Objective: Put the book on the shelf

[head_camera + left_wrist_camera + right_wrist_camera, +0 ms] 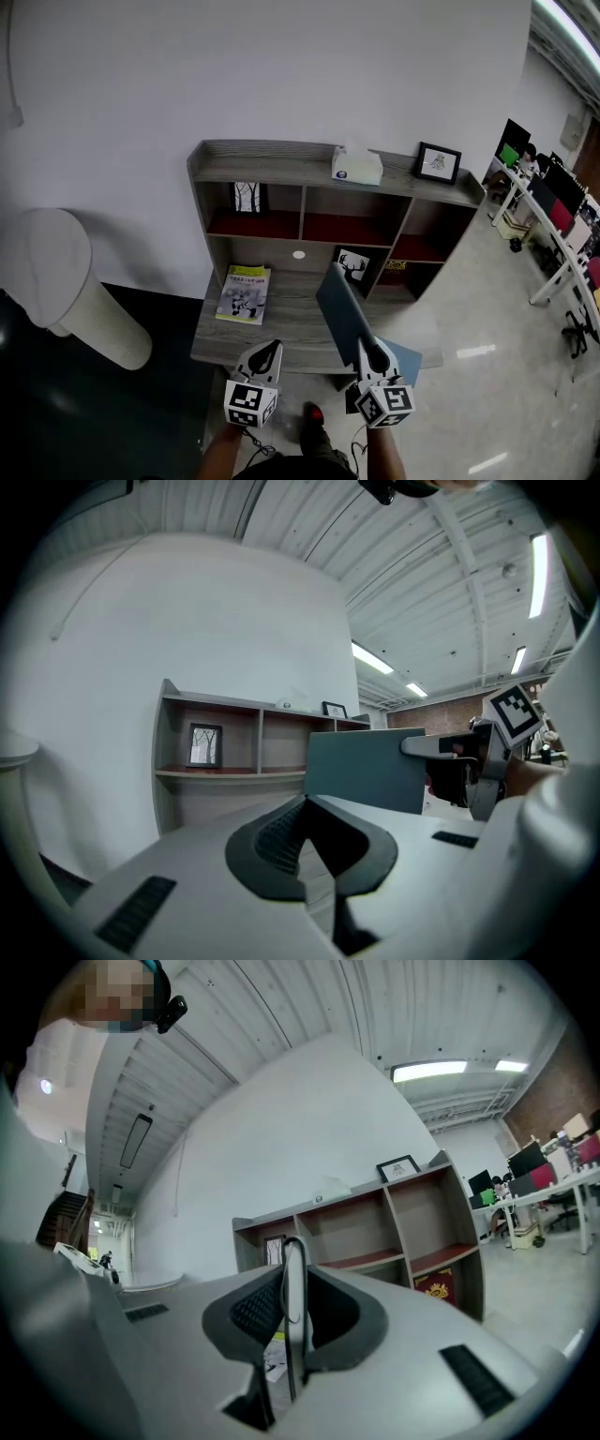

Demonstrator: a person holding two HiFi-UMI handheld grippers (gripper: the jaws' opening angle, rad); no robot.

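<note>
A slate-blue book (341, 311) stands tilted on edge above the wooden desk (291, 323), in front of the grey shelf unit (314, 173). My right gripper (367, 345) is shut on its near lower corner. In the right gripper view the book's thin edge (293, 1279) runs upright between the dark pads. My left gripper (270, 346) hovers over the desk's front edge, left of the book, shut with nothing in it. From the left gripper view the book's cover (370, 766) shows broadside, with the right gripper (469, 761) behind it.
A yellow-green book (245, 292) lies on the desk's left side. A tissue box (356, 166) and a framed picture (438, 163) sit on the shelf top. Small pictures (249, 196) stand in the compartments. A white cylinder (56, 281) stands at the left, office desks (553, 234) at the right.
</note>
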